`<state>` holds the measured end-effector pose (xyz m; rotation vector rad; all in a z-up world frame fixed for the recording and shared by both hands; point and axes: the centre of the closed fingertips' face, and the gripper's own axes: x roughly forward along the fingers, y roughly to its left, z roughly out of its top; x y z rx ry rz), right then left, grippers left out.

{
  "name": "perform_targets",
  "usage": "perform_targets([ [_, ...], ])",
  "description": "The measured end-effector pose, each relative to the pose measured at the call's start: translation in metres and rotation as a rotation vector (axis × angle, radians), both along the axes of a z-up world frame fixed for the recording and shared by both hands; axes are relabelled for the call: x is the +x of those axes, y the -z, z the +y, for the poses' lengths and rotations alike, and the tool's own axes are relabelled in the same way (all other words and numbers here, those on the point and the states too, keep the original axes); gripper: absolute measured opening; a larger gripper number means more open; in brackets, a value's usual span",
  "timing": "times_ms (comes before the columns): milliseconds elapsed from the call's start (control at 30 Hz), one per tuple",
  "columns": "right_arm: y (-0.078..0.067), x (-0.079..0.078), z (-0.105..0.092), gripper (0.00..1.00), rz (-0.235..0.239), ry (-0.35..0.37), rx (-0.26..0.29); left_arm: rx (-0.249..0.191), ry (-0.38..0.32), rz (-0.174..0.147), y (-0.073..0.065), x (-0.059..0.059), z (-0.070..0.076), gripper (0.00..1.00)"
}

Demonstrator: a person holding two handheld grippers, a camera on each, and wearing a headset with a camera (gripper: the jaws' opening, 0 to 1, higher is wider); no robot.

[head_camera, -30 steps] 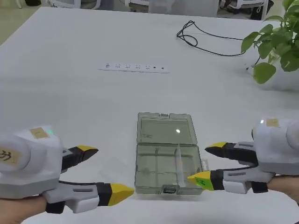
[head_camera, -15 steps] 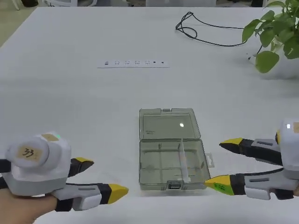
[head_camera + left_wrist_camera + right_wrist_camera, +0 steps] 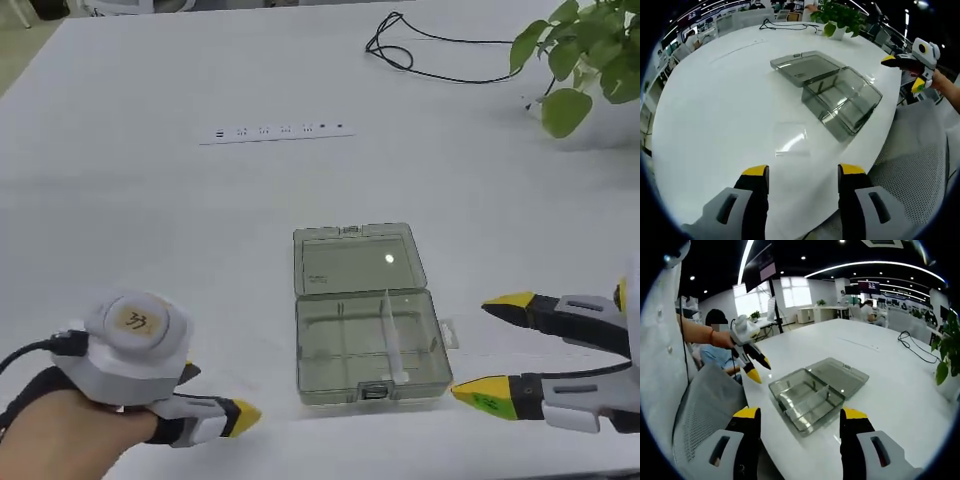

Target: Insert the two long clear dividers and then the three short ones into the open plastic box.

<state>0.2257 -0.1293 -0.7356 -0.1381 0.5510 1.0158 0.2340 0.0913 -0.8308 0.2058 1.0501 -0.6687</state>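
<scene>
Judging by what lies on the white surface (image 3: 150, 220), the first step is half done and the second long piece is in hand. One open box (image 3: 345, 350) sits close to the surface's near edge, about midway along it, with its one lid (image 3: 352, 258) folded flat toward the far edge. Two grippers flank it, both with jaws spread and nothing between them. The left gripper (image 3: 804, 171) hangs over the near edge, off the box's left side. The right gripper (image 3: 480, 348) hovers just off the box's right wall and points at it. One divider (image 3: 390, 335) stands inside the box, running from front wall to hinge, right of centre. One loose sheet (image 3: 792, 140), clear and flat, lies on the surface between the left gripper and the box, apart from both. Whether it is a long or a short one I cannot tell. A faint clear bit shows just beside the box's right wall in the head view, too dim to name. That makes two pieces counted surely out of five. The next move probably calls for the left jaws to come down on the sheet's edge, lift it upright, and line it up with the wall slots parallel to the seated divider. A thin clear piece lying flat may be hard to pinch and could slide.
</scene>
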Motion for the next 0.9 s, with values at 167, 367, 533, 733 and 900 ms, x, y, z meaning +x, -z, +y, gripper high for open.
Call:
perform_targets([
  [167, -0.002, 0.000, -0.001, 0.65, -0.003, 0.007, 0.017, 0.075, 0.023, 0.010, 0.009, 0.000, 0.004, 0.52],
  [367, -0.005, 0.002, -0.002, 0.65, -0.015, 0.016, 0.032, 0.106, 0.022, 0.020, 0.017, 0.000, 0.007, 0.48],
  [533, -0.004, 0.003, -0.004, 0.65, -0.016, 0.020, 0.034, 0.149, 0.030, 0.022, 0.021, 0.001, 0.010, 0.44],
  [733, -0.004, 0.006, -0.008, 0.64, -0.022, 0.040, 0.039, 0.203, 0.053, 0.014, 0.024, 0.003, 0.011, 0.38],
  [900, -0.005, 0.008, -0.009, 0.64, -0.028, 0.053, 0.050, 0.207, 0.048, 0.018, 0.023, 0.004, 0.011, 0.38],
])
